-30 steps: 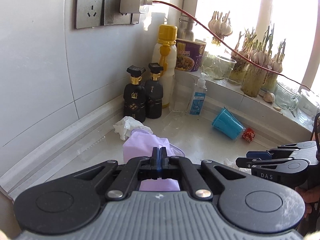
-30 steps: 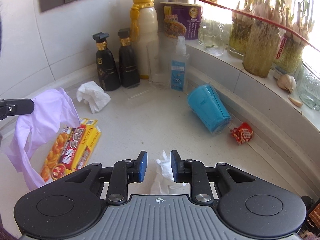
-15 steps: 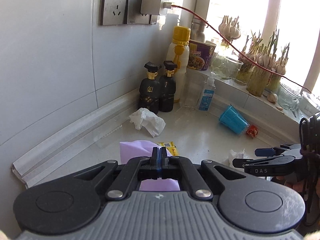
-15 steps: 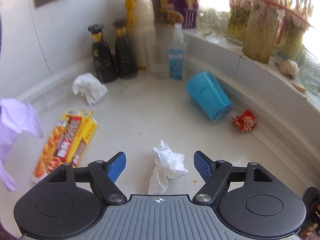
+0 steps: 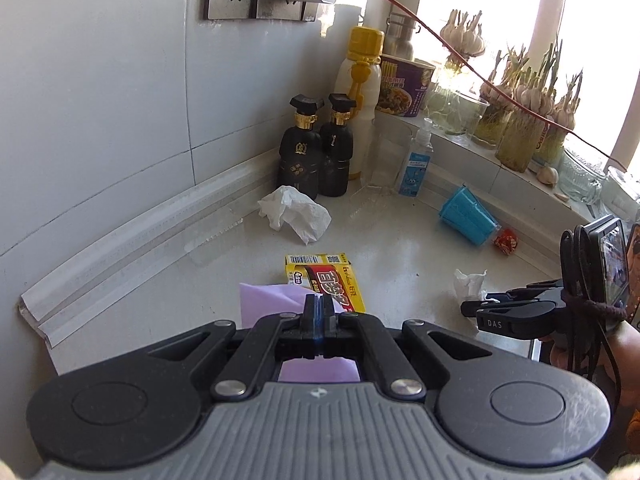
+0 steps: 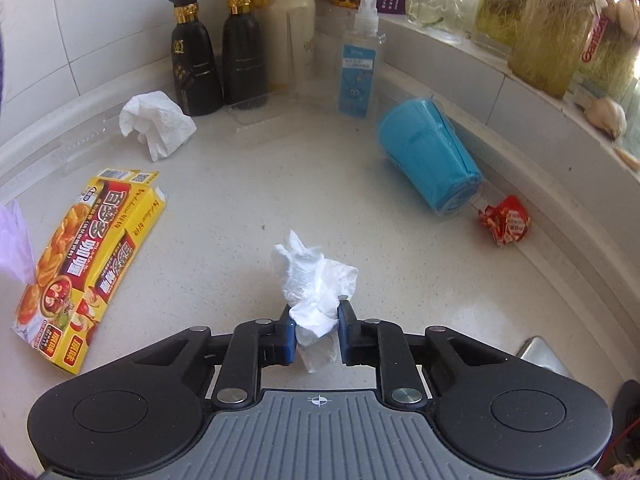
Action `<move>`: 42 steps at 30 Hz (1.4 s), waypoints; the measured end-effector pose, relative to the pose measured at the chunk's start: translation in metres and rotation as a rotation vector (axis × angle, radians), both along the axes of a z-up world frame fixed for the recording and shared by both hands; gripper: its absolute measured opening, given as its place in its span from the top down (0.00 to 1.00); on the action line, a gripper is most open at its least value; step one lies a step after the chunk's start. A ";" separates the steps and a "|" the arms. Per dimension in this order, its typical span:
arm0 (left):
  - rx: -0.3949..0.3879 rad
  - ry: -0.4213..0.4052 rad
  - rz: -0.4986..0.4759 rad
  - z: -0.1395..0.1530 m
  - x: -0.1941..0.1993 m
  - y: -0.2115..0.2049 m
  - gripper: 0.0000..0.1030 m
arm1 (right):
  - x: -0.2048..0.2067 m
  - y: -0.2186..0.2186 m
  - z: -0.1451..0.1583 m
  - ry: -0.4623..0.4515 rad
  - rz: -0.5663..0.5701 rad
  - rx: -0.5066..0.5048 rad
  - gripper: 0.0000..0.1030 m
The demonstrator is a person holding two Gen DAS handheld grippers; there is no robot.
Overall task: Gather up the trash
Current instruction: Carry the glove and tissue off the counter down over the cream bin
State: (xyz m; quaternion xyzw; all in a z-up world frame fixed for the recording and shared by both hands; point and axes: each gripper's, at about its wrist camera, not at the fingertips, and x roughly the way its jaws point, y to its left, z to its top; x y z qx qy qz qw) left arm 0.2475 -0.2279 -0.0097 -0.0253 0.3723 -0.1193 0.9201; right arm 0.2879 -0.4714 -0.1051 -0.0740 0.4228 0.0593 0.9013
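The right gripper (image 6: 316, 330) has just been closing its jaws, and now the blue pads press on a crumpled white tissue (image 6: 316, 280) in the open middle of the counter (image 6: 256, 184). The left gripper (image 5: 319, 308) is fully closed on a thin purple bag (image 5: 272, 300), near the counter's left edge. A yellow food box (image 6: 92, 256) lies flat beside that bag. A second tissue (image 6: 154, 122) sits near the two black bottles (image 6: 218, 48) in the back corner. A blue cup (image 6: 430, 160) lies on its side along the right edge, with a red wrapper (image 6: 506, 220) just beside it.
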 end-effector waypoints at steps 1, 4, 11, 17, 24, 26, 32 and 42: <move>-0.001 -0.001 0.001 0.001 -0.001 0.001 1.00 | -0.001 0.001 0.003 -0.007 0.003 0.006 0.83; -0.003 -0.005 0.003 0.003 -0.002 0.003 1.00 | -0.006 0.004 0.014 -0.030 0.012 0.014 0.84; -0.013 -0.024 0.014 0.011 -0.011 0.011 1.00 | -0.018 0.017 0.035 -0.064 0.032 0.021 0.84; -0.022 -0.043 0.038 0.021 -0.020 0.025 1.00 | -0.030 0.031 0.050 -0.091 0.053 0.022 0.84; -0.024 -0.057 0.079 0.030 -0.036 0.046 1.00 | -0.044 0.053 0.059 -0.105 0.088 0.026 0.84; -0.026 -0.059 0.096 0.032 -0.042 0.054 1.00 | -0.048 0.061 0.061 -0.103 0.100 0.029 0.83; -0.038 -0.055 0.157 0.032 -0.058 0.082 1.00 | -0.062 0.091 0.065 -0.101 0.162 0.034 0.83; -0.054 -0.026 0.262 0.024 -0.083 0.130 1.00 | -0.085 0.154 0.075 -0.098 0.295 0.045 0.83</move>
